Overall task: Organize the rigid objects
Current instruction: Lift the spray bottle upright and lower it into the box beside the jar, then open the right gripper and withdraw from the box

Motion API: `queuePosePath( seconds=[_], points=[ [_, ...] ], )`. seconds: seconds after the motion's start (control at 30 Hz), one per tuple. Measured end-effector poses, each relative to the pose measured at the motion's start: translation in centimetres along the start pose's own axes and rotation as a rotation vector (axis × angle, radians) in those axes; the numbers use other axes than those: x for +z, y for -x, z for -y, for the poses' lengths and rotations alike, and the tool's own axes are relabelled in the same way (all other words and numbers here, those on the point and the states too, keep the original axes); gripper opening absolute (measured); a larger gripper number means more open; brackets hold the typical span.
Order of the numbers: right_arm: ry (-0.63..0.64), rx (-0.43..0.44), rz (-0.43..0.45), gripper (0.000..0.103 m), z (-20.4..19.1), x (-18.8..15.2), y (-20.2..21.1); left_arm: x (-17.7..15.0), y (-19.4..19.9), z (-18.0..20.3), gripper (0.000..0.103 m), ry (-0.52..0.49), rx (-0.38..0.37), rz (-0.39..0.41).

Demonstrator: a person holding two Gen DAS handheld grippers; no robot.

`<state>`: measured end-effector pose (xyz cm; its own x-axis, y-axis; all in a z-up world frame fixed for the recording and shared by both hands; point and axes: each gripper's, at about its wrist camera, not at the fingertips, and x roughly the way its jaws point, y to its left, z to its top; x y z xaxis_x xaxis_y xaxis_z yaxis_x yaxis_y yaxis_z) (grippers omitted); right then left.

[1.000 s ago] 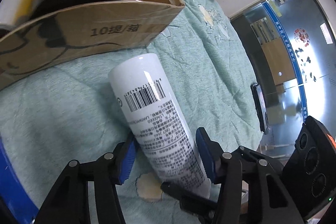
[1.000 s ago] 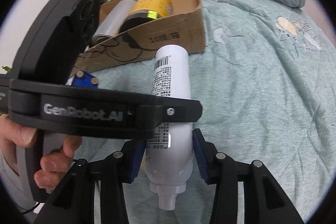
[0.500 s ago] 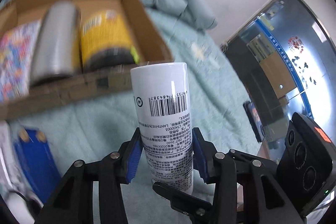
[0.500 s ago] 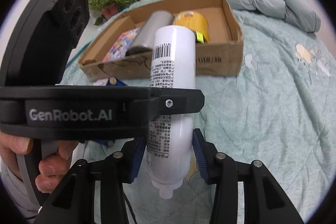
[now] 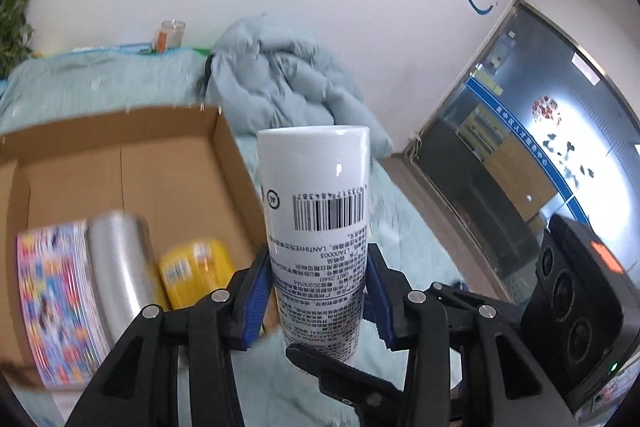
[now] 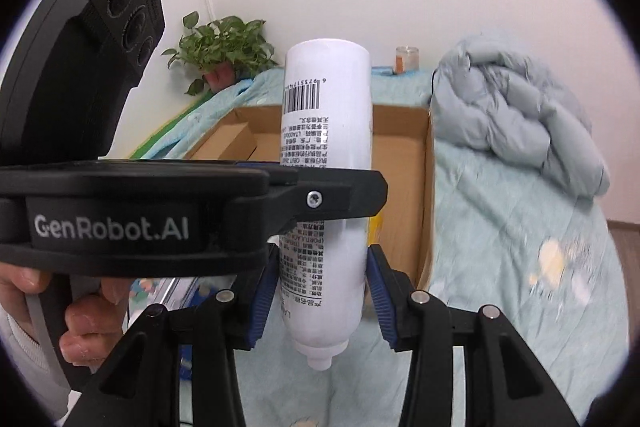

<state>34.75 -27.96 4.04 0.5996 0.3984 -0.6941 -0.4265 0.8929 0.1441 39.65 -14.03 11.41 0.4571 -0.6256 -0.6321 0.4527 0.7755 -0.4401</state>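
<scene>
A white bottle with a barcode [image 5: 316,227] is held between both grippers, base up and nozzle down [image 6: 324,187]. My left gripper [image 5: 316,291] is shut on its lower body. My right gripper [image 6: 322,291] is shut on it near the shoulder. The bottle hangs above the bed, in front of an open cardboard box [image 5: 168,155] that holds a silver can [image 5: 116,267], a yellow can [image 5: 196,275] and a colourful book [image 5: 52,307].
The box [image 6: 404,163] rests on a teal bedspread [image 6: 520,247]. A folded grey duvet [image 5: 288,83] lies behind it by the wall. A potted plant [image 6: 220,51] and a glass jar [image 6: 406,59] stand at the bed's far edge.
Both grippers have lifted the bottle off the bedspread and tipped it upright, base up. The box now shows lower and nearer in both views.
</scene>
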Motion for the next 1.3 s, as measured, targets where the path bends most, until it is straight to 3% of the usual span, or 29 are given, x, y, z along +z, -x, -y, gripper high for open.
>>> queuePosePath(
  seconds=[0.13, 0.23, 0.6, 0.87, 0.97, 1.03, 1.07, 1.13, 1.23, 1.3],
  points=[
    [-0.004, -0.01, -0.008, 0.043, 1.3, 2.7, -1.6, 3.5, -2.1, -1.7, 0.041, 0.033, -0.017, -0.04],
    [0.007, -0.019, -0.035, 0.043, 2.3, 3.1, -3.5, 4.3, -4.3, -3.1, 0.041, 0.065, -0.027, -0.081],
    [-0.073, -0.052, -0.202, 0.043, 6.7, -0.1, -11.4, 1.3, -15.5, -7.9, 0.041, 0.169, -0.011, -0.283],
    [-0.128, -0.092, -0.245, 0.043, 7.2, -0.8, -12.4, 0.7, -16.6, -7.5, 0.046, 0.121, 0.043, -0.33],
    [-0.149, -0.093, -0.237, 0.046, 6.7, -0.9, -11.3, 0.6, -14.2, -7.1, 0.055, 0.096, 0.079, -0.278],
    [-0.13, -0.096, -0.188, 0.066, 5.9, -1.4, -9.6, 0.2, -11.3, -6.6, 0.06, 0.061, 0.114, -0.206],
    [-0.127, -0.105, -0.161, 0.086, 5.4, -1.8, -8.7, -0.5, -8.7, -6.1, 0.064, 0.027, 0.15, -0.145],
    [-0.122, -0.142, -0.093, 0.089, 4.5, -3.0, -6.6, -1.9, -5.0, -5.3, 0.073, -0.027, 0.234, -0.041],
    [-0.128, -0.155, -0.057, 0.09, 3.1, -5.3, -4.6, -5.7, 2.1, -4.6, 0.098, -0.087, 0.347, 0.142],
    [-0.13, -0.149, -0.056, 0.09, 1.9, -6.8, -3.8, -8.7, 6.7, -4.5, 0.102, -0.113, 0.441, 0.233]
  ],
)
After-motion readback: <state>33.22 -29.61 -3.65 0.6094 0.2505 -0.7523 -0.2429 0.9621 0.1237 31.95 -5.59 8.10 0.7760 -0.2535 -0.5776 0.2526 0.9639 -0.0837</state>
